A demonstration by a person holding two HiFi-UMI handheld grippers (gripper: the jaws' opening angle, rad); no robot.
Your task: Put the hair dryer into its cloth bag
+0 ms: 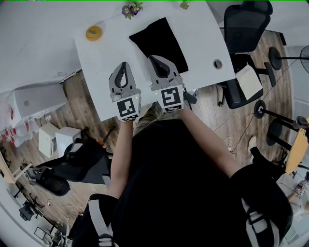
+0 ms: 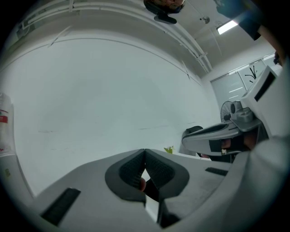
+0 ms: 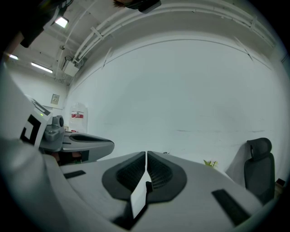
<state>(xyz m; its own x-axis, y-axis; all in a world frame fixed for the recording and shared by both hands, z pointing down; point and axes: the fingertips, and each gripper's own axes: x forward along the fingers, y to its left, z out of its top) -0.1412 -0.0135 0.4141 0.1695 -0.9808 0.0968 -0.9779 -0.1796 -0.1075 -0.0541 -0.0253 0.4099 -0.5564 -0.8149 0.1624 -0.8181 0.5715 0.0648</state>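
Observation:
A black cloth bag (image 1: 160,42) lies flat on the white table (image 1: 203,34). I see no hair dryer outside it. My left gripper (image 1: 124,65) is shut and empty, held level over the table to the left of the bag. My right gripper (image 1: 154,59) is also shut and empty, with its tip at the bag's near edge. In the left gripper view the jaws (image 2: 145,153) meet with nothing between them, and the right gripper (image 2: 213,136) shows beside them. The right gripper view shows its own closed jaws (image 3: 146,156) and the left gripper (image 3: 84,142).
A yellow round object (image 1: 93,33), a purple flower (image 1: 131,8) and a small green plant (image 1: 185,5) sit near the table's far edge. A cable hole (image 1: 217,63) is at the table's right. A black office chair (image 1: 244,34) stands to the right.

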